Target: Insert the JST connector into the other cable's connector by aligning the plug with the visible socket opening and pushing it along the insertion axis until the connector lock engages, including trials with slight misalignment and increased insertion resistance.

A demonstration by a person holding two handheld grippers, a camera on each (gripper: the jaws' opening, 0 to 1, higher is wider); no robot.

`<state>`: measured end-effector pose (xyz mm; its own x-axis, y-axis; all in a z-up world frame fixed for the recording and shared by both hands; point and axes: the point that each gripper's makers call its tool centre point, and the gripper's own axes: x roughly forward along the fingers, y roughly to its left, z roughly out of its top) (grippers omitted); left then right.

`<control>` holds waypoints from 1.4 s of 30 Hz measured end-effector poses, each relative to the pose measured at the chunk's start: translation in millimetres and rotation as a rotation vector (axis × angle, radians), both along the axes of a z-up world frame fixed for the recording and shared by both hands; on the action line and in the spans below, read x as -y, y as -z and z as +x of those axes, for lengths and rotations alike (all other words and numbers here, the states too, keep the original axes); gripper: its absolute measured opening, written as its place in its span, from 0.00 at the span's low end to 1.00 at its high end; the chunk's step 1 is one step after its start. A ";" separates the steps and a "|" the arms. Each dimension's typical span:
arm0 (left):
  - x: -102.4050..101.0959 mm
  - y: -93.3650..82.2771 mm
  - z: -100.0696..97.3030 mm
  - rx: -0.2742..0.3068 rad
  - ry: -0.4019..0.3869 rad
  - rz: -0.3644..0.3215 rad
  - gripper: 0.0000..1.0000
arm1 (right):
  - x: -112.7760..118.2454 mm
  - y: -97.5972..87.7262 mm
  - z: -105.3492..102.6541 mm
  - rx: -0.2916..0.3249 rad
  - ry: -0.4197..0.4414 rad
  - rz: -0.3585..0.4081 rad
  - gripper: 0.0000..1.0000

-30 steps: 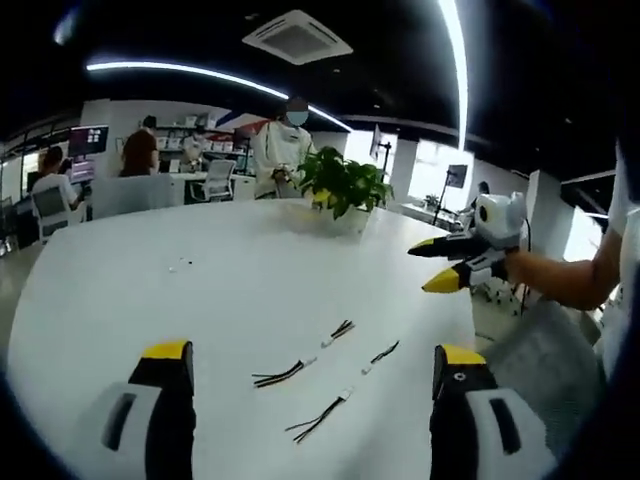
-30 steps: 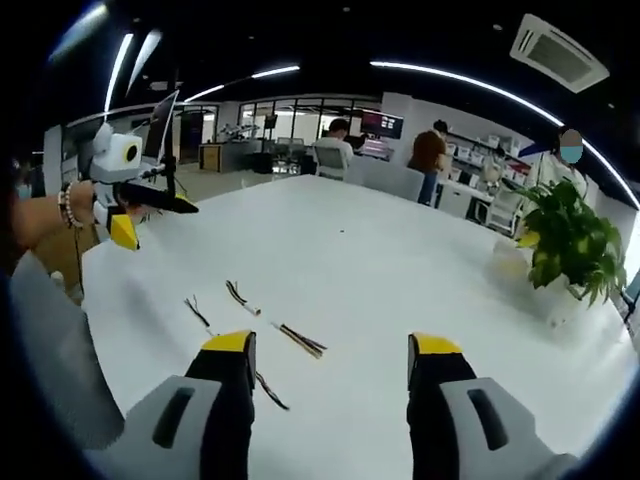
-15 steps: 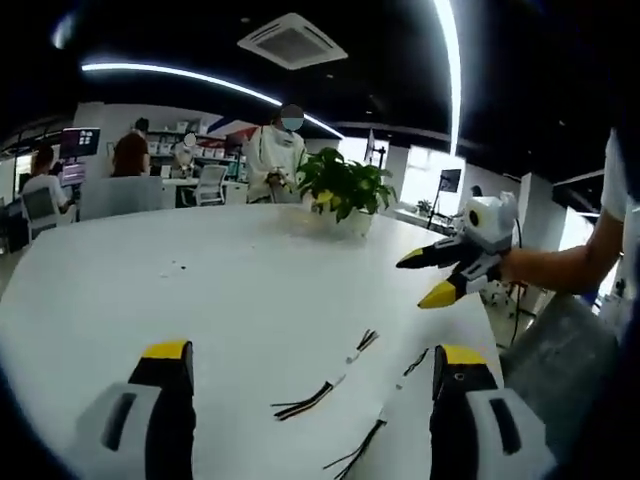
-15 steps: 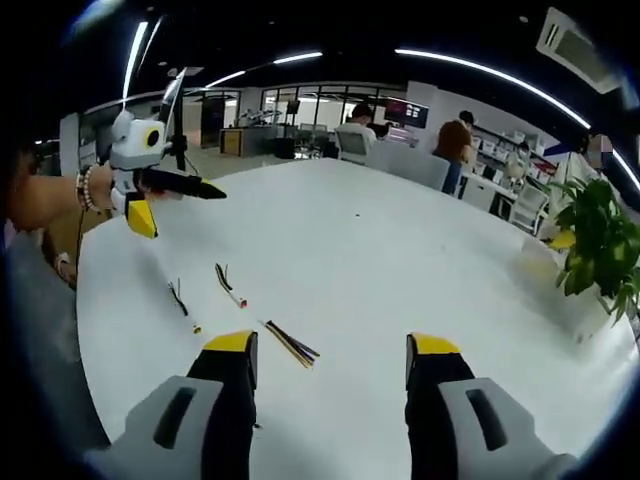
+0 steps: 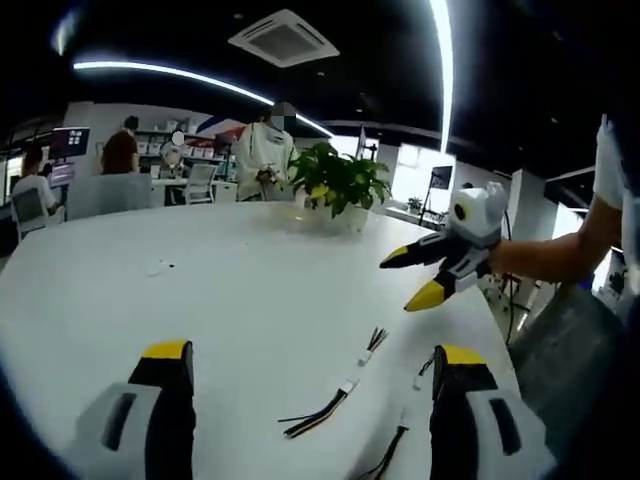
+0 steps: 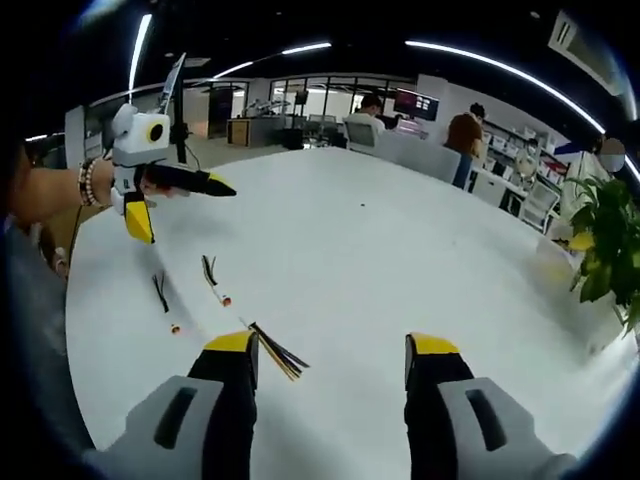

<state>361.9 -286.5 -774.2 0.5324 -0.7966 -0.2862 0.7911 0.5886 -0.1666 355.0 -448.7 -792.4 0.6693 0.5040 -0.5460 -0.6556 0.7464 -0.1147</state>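
JST cables: three short black-wired leads with small pale connector ends lie loose on the white round table (image 5: 200, 290), none held. In the left gripper view one lead (image 5: 322, 409) sits between the jaws, a second (image 5: 370, 345) beyond it, a third (image 5: 385, 455) low beside the right jaw.
Same cables, right gripper view: one thin lead (image 6: 163, 298) at far left, one (image 6: 213, 279) next to it, and a striped yellow-black one (image 6: 272, 351) touching the left jaw's tip in the picture.
Left gripper (image 5: 310, 365): grey body, black jaws with yellow tips, spread wide, nothing between them. In the right gripper view it (image 6: 172, 200) hangs above the table's left edge, jaws apart, held by a hand with a beaded wristband (image 6: 88, 185).
Right gripper (image 6: 330, 355): same build, jaws spread, empty. In the left gripper view it (image 5: 410, 275) hovers over the table, jaws parted.
Table surface: smooth, glossy white, curved rim.
Left view extra: leafy green plant in a white pot (image 5: 338, 185), a standing person in white (image 5: 262, 155), a square ceiling vent (image 5: 284, 38).
Right view extra: seated people at desks (image 6: 466, 135).
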 end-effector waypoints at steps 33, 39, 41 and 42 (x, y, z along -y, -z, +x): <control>35.4 15.5 -12.9 0.070 0.267 -0.129 0.97 | -55.3 26.1 -12.6 0.059 -0.429 0.016 0.39; 35.3 21.3 -13.4 0.070 0.302 -0.145 0.87 | -70.1 30.3 -22.6 0.033 -0.530 0.090 0.33; 33.5 30.2 -11.7 0.061 0.302 -0.105 0.81 | -71.5 32.1 -23.3 0.027 -0.551 0.101 0.29; 33.4 32.1 -11.3 0.068 0.304 -0.094 0.80 | -71.3 33.2 -22.6 0.023 -0.552 0.103 0.28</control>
